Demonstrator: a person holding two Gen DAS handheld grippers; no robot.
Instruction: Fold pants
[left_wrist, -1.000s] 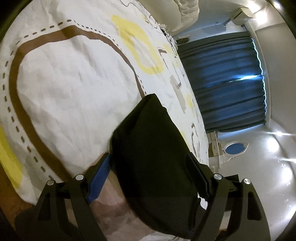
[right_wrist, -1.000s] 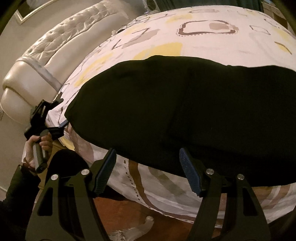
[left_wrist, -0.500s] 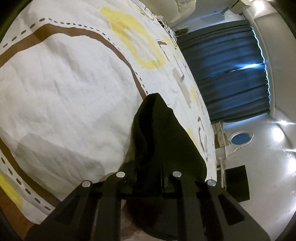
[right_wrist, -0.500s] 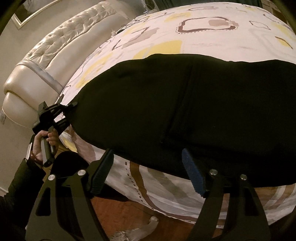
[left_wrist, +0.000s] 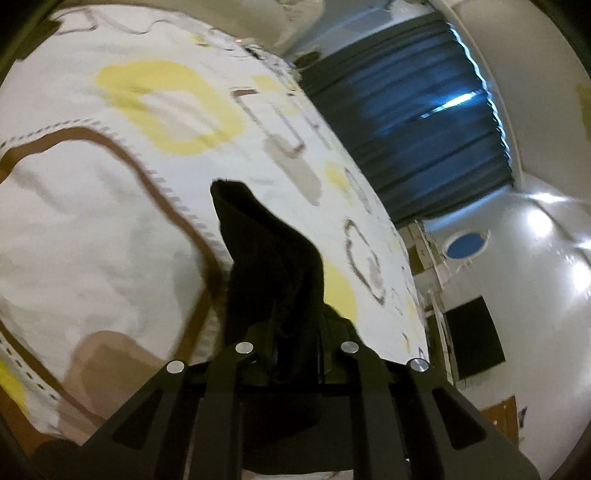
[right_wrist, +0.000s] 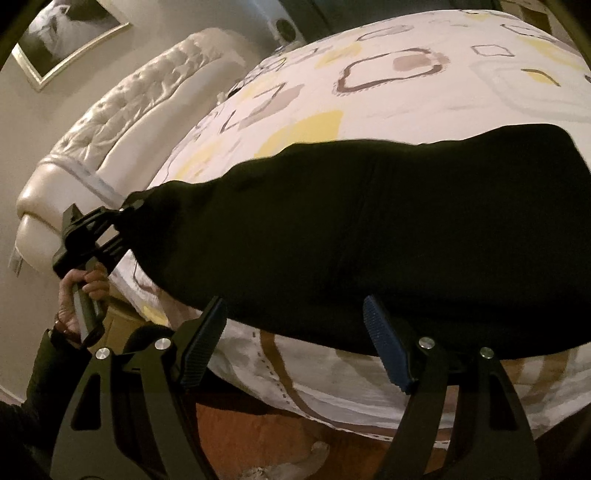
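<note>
Black pants (right_wrist: 369, 229) lie across the near edge of a bed with a white patterned cover (right_wrist: 406, 92). My left gripper (left_wrist: 293, 341) is shut on one end of the pants (left_wrist: 273, 266) and lifts it off the cover; it also shows in the right wrist view (right_wrist: 123, 225), pinching the left end. My right gripper (right_wrist: 295, 332) is open, its blue-padded fingers (right_wrist: 384, 343) just below the pants' near edge, holding nothing.
A cream tufted headboard (right_wrist: 110, 122) stands at the left. Dark blue curtains (left_wrist: 406, 129) hang beyond the bed (left_wrist: 92, 203). Orange-brown floor (right_wrist: 258, 435) lies below the bed's edge. A framed picture (right_wrist: 62, 37) hangs on the wall.
My left gripper closed on the end of the pants and has raised it, bunching the cloth. My right gripper stayed open near the pants' edge.
</note>
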